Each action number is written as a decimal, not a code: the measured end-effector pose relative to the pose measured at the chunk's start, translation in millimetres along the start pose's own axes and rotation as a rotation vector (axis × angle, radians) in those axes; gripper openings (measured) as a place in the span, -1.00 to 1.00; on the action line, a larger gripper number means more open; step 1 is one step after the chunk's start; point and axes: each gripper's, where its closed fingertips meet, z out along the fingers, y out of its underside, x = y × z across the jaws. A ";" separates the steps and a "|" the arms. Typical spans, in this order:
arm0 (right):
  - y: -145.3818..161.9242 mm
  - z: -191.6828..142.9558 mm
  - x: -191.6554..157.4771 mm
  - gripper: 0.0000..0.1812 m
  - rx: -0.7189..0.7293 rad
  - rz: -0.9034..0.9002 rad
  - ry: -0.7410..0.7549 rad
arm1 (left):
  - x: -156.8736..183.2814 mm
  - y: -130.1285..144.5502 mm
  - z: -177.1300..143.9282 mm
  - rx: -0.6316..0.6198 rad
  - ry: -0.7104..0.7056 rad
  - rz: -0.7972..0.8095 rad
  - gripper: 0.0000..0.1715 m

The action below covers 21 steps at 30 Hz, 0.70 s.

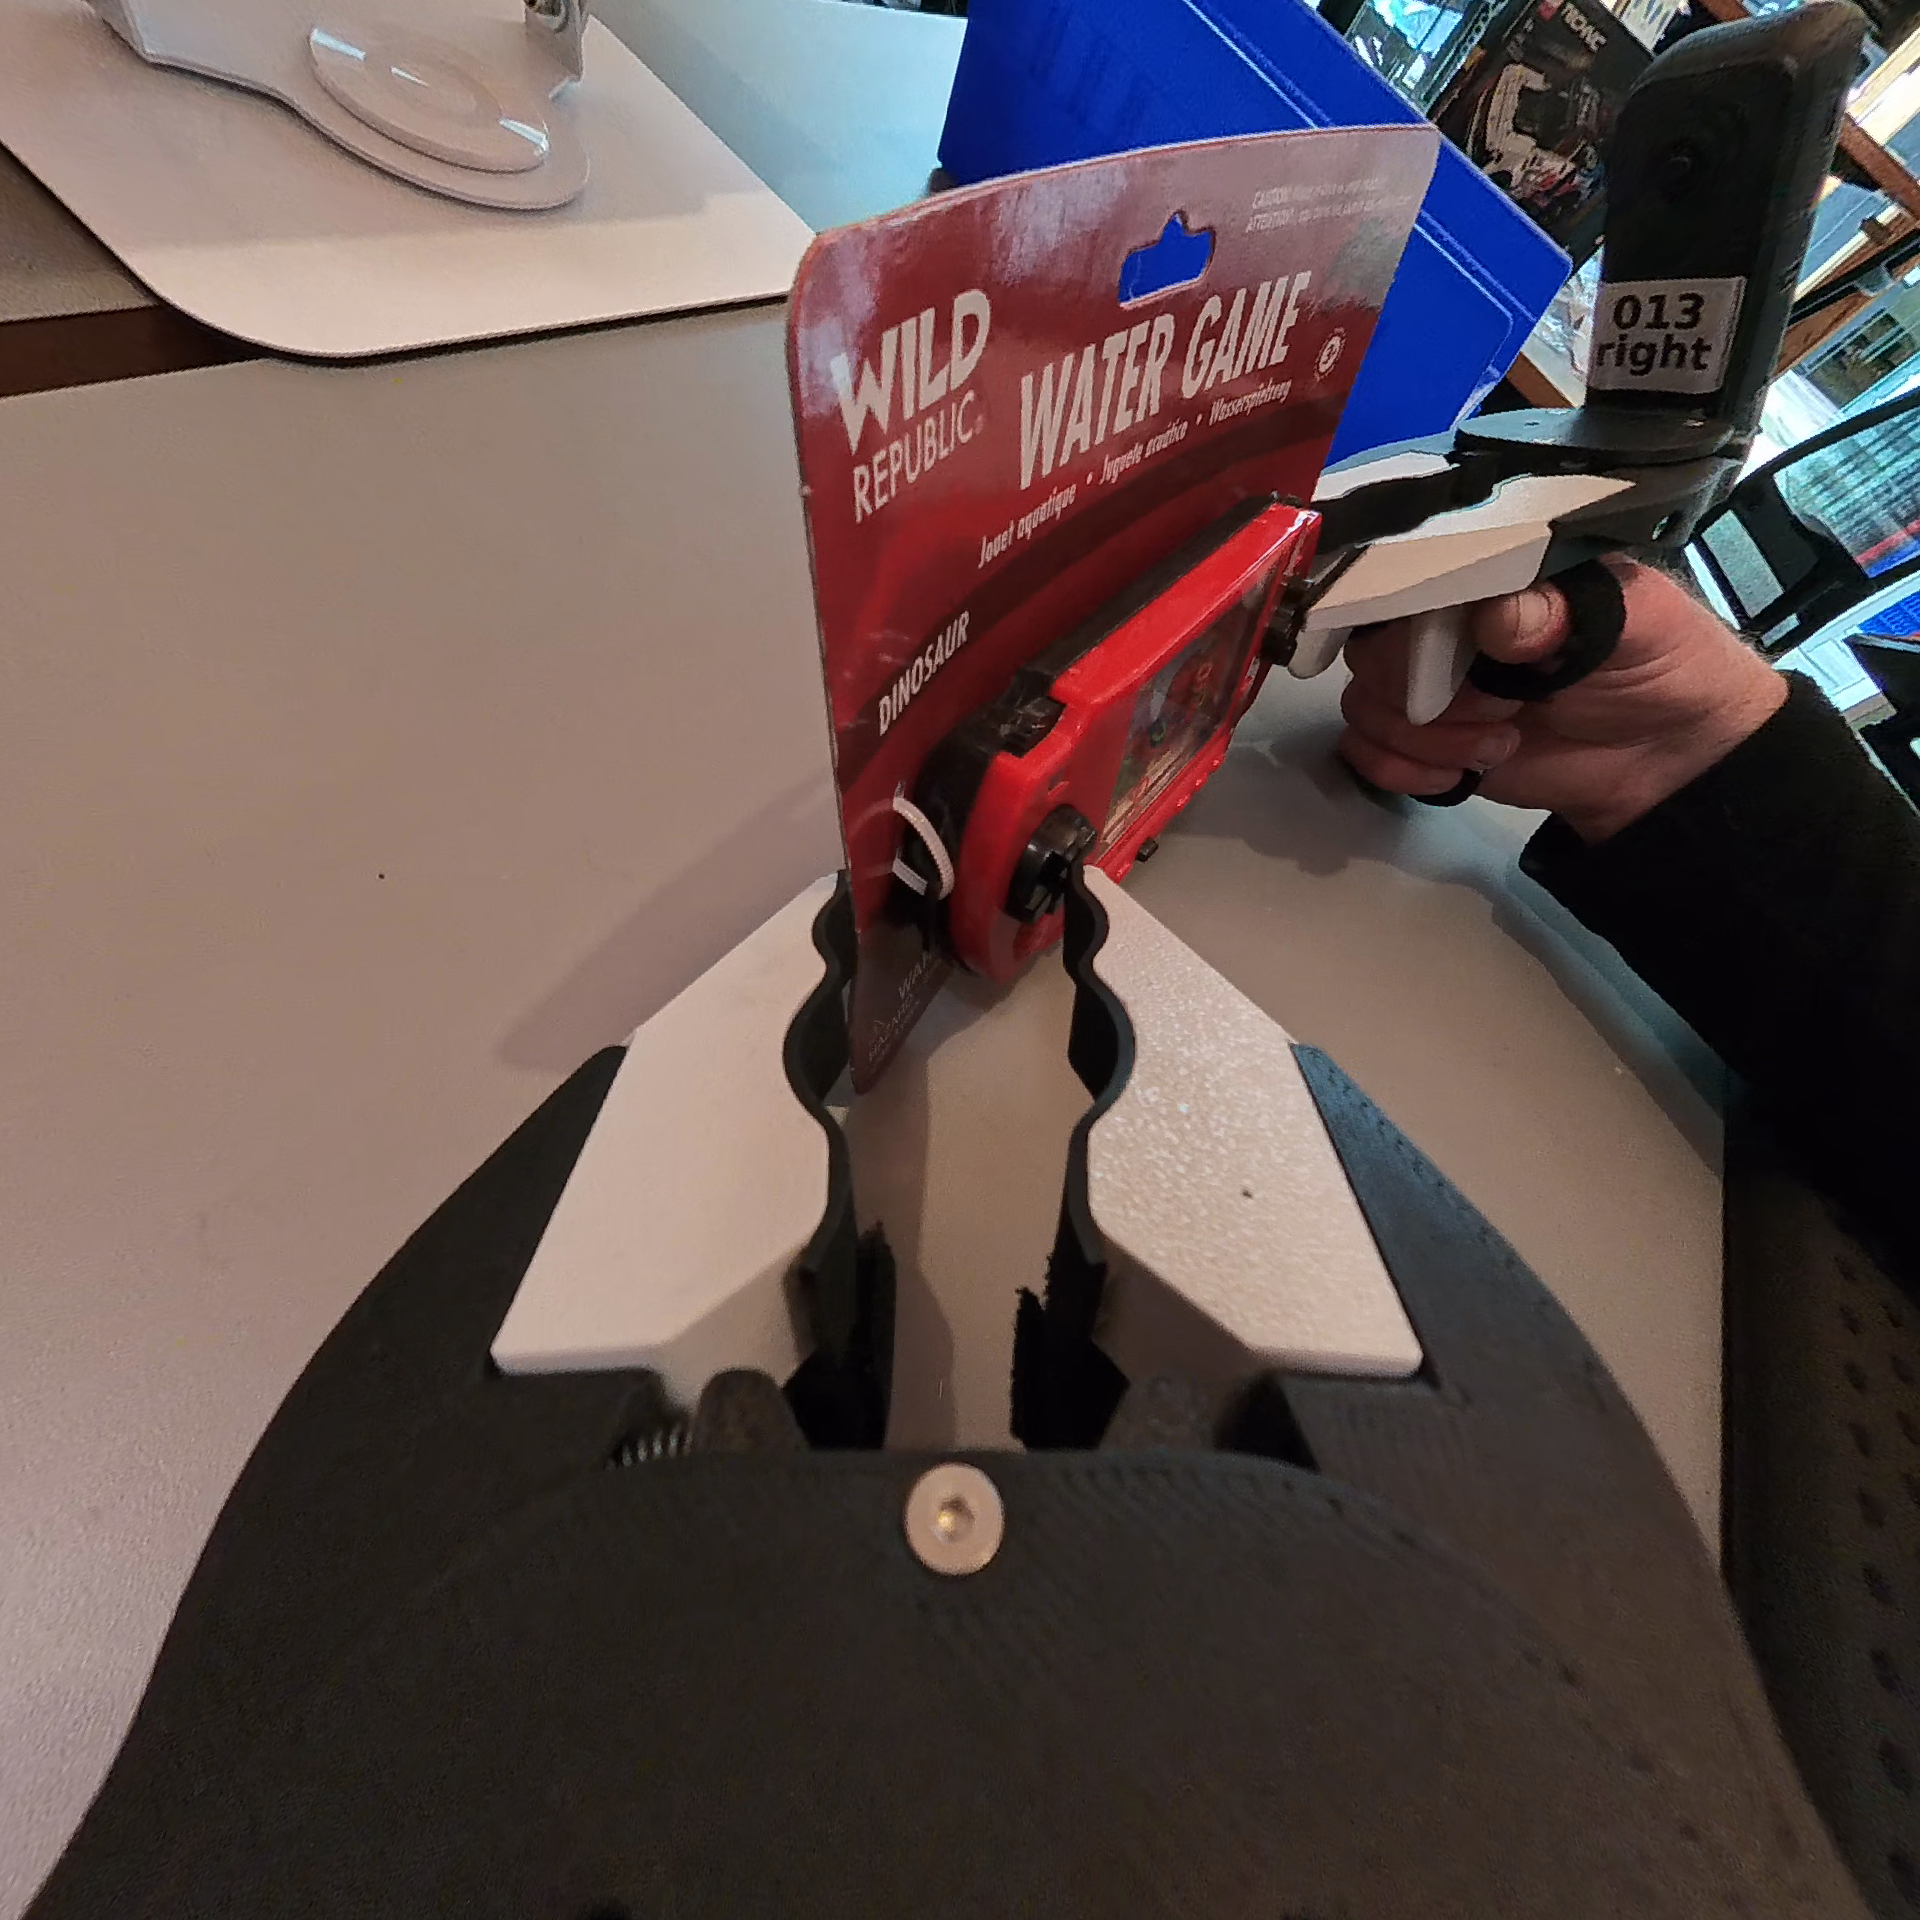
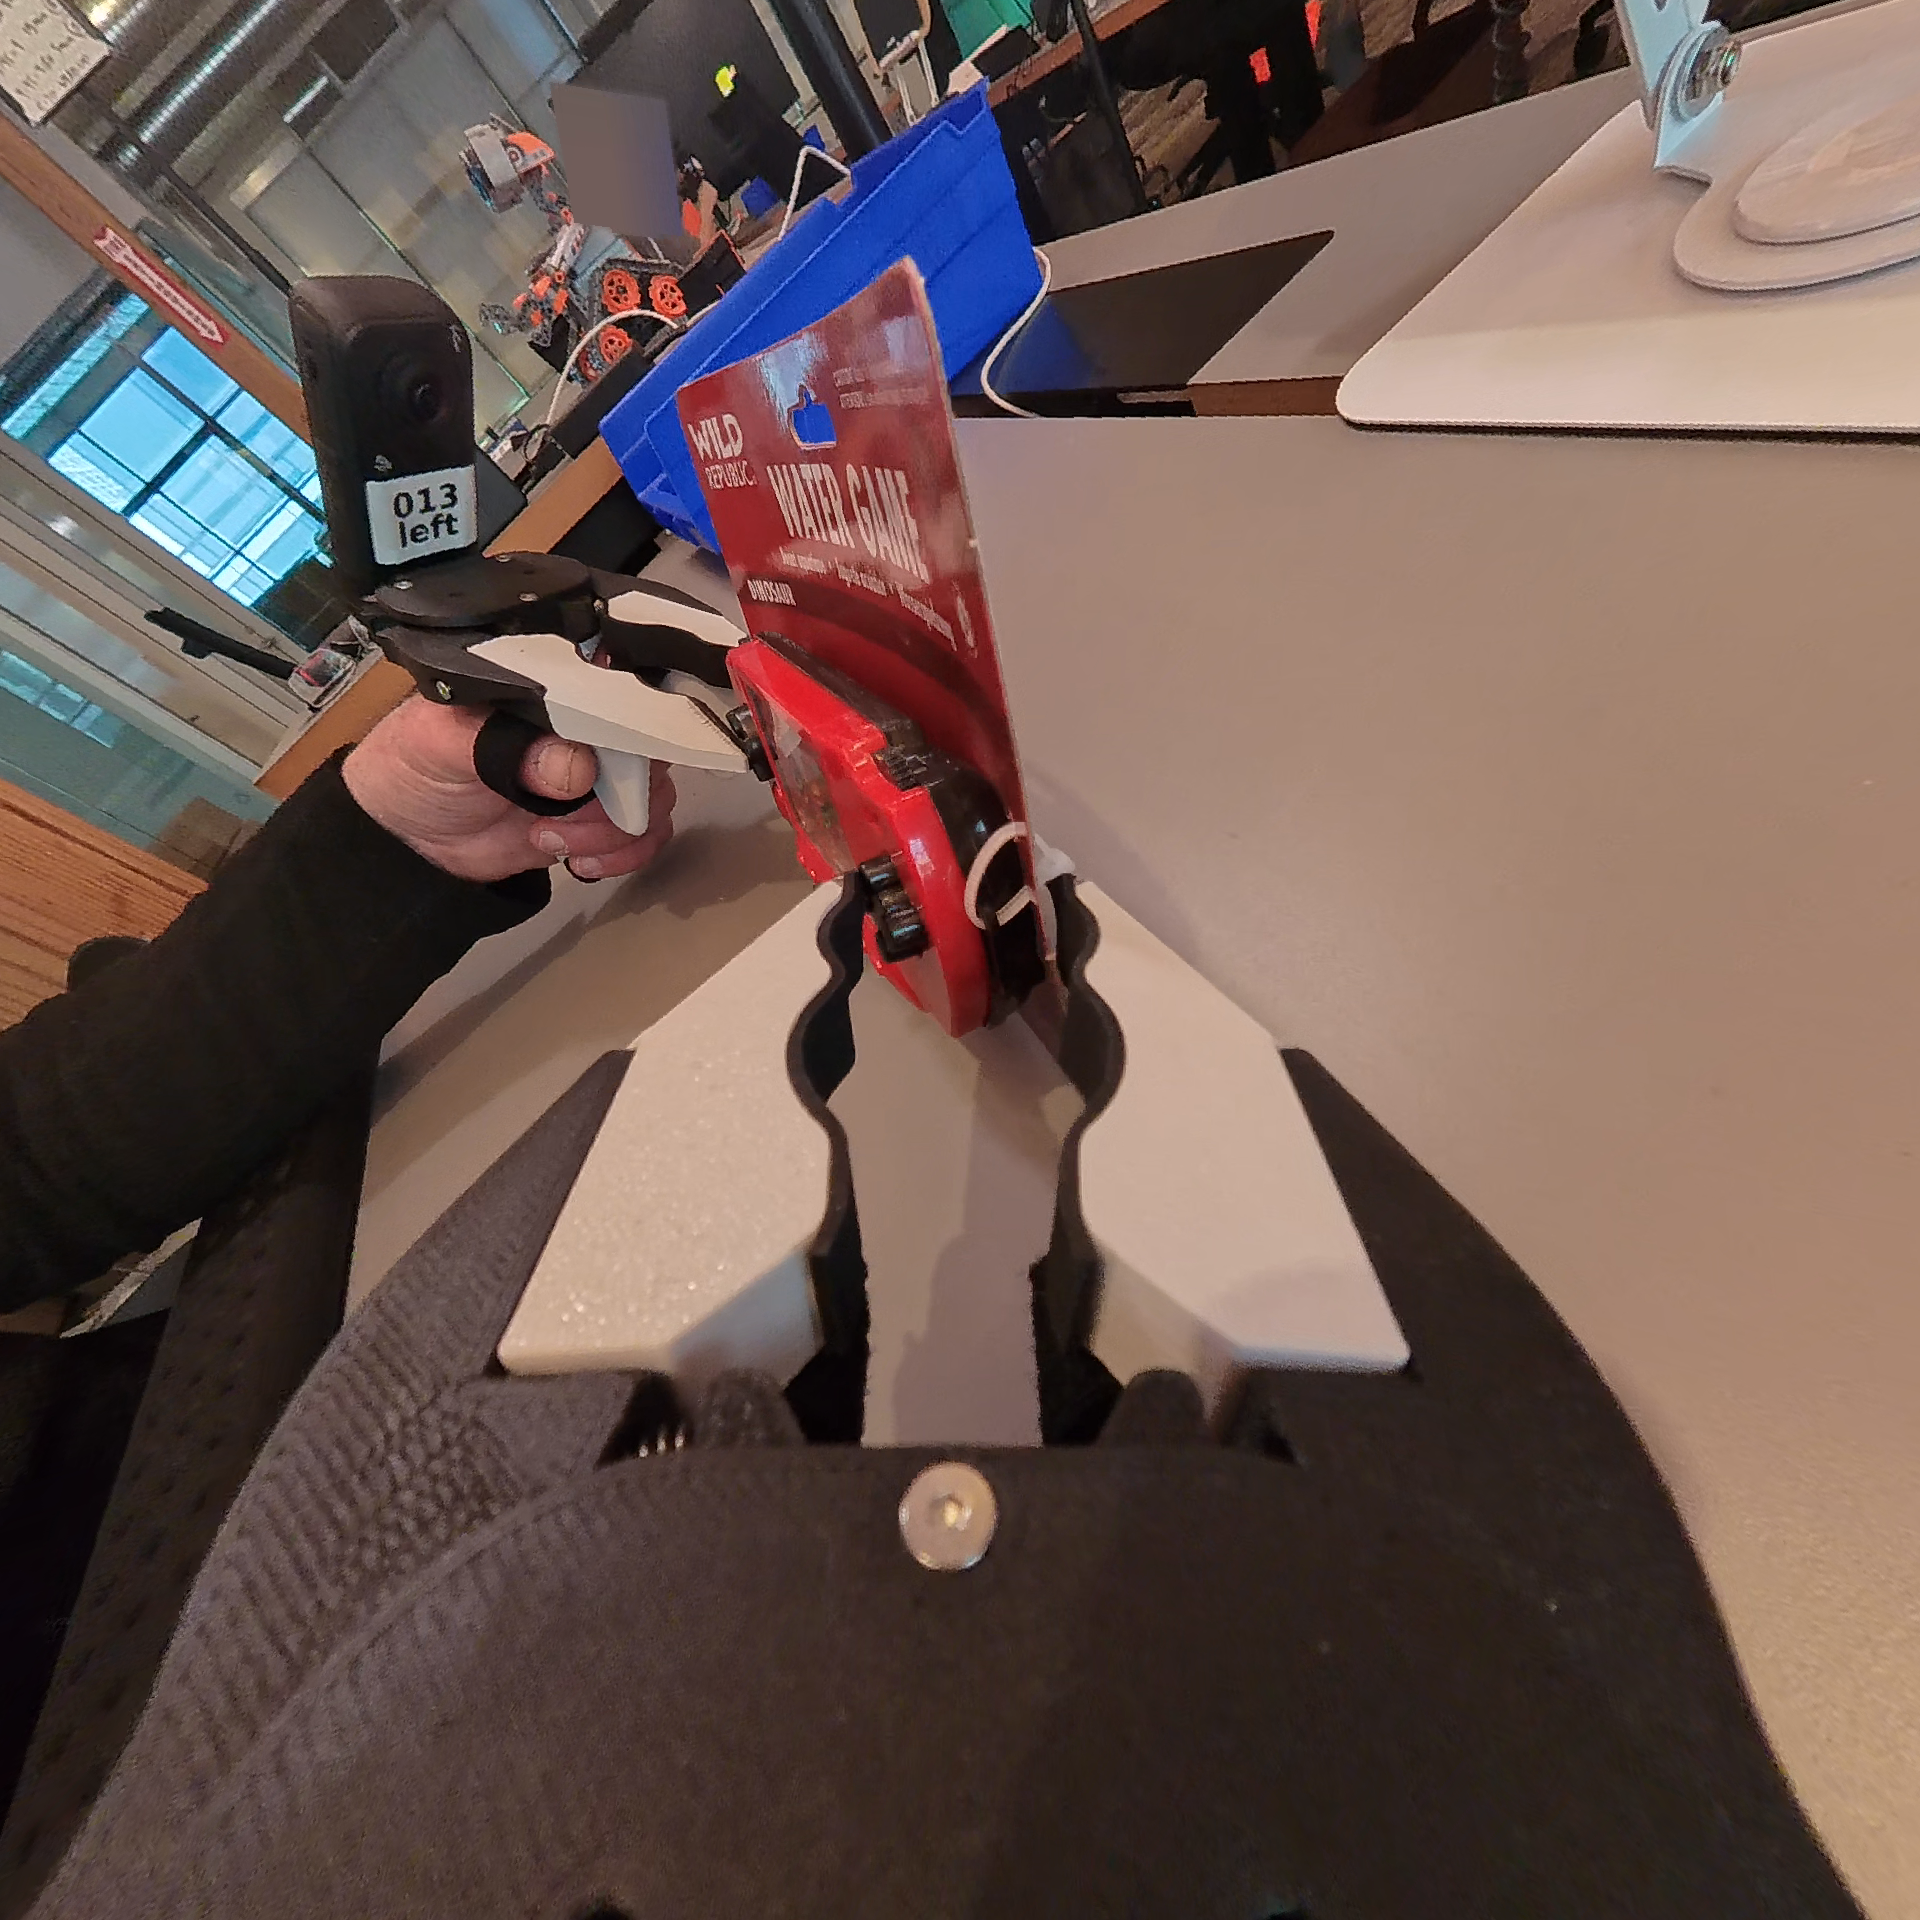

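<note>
Left wrist view | left gripper (image 1: pixel 961 904) pinches toy (image 1: pixel 1122 748) + card (image 1: pixel 1049 416) at near end, upright on table (image 1: pixel 364 675) | right gripper (image 2: pixel 961 914) pinches far end | prob light, stiff, slick; card bends, so grip the casing

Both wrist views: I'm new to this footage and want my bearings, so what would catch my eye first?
A red handheld toy tied to a tall red backing card stands upright on the grey table. The left tool clamps one end of it and the right tool the other. A blue bin sits just behind the card.
</note>
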 end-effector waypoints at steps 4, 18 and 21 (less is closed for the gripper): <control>2.1 0.3 1.0 -0.59 -0.017 -0.014 0.016 | -0.1 -0.7 0.8 0.002 -0.002 0.000 -0.56; 6.4 0.2 -1.4 -0.66 -0.040 -0.037 0.006 | 0.8 -0.9 0.5 0.027 -0.009 0.086 -0.45; 8.6 1.4 -1.4 -0.66 -0.054 -0.043 0.010 | -2.1 -2.3 1.0 0.033 -0.024 0.092 -0.45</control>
